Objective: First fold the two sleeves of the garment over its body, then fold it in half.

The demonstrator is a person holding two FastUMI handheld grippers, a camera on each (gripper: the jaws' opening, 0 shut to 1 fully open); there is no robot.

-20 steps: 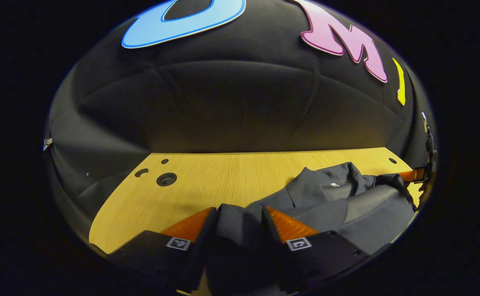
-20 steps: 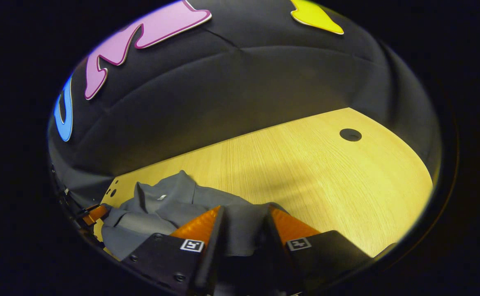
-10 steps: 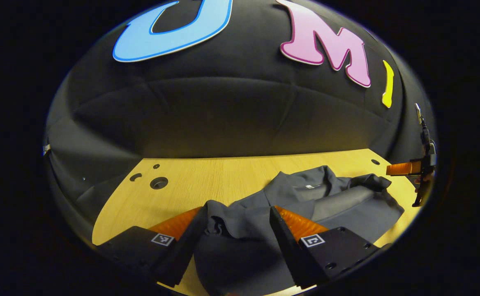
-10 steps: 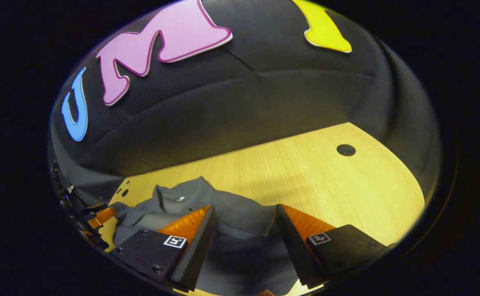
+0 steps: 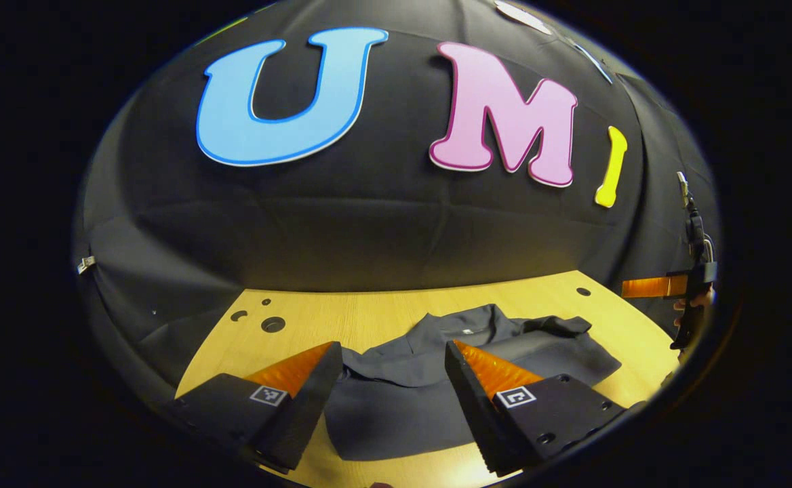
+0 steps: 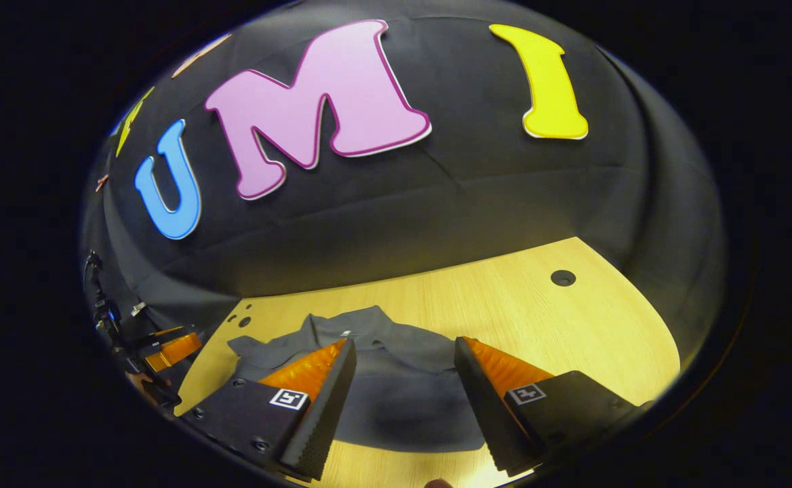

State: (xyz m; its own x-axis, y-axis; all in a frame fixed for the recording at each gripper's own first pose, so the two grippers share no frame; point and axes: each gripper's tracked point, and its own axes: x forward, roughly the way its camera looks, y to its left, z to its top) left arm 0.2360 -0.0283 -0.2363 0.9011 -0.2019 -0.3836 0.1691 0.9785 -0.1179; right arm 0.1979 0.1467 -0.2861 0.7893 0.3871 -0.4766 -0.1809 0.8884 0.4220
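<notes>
Nearest, the left gripper (image 5: 390,352) and the right gripper (image 6: 403,349) each hang above the table (image 5: 382,315) with jaws spread apart, gripping nothing. Beyond the fingertips, the dark grey garment (image 5: 437,379) lies folded on the wooden top, collar toward the far wall.

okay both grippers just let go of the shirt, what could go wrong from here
1. The garment lies bunched near its collar, with one fold sticking out at the far side, so the stack may be uneven.
2. Its near hem sits close to the table edge and might slide off if nudged.
3. Both the left gripper and right gripper hang open just above it and could snag it.
</notes>
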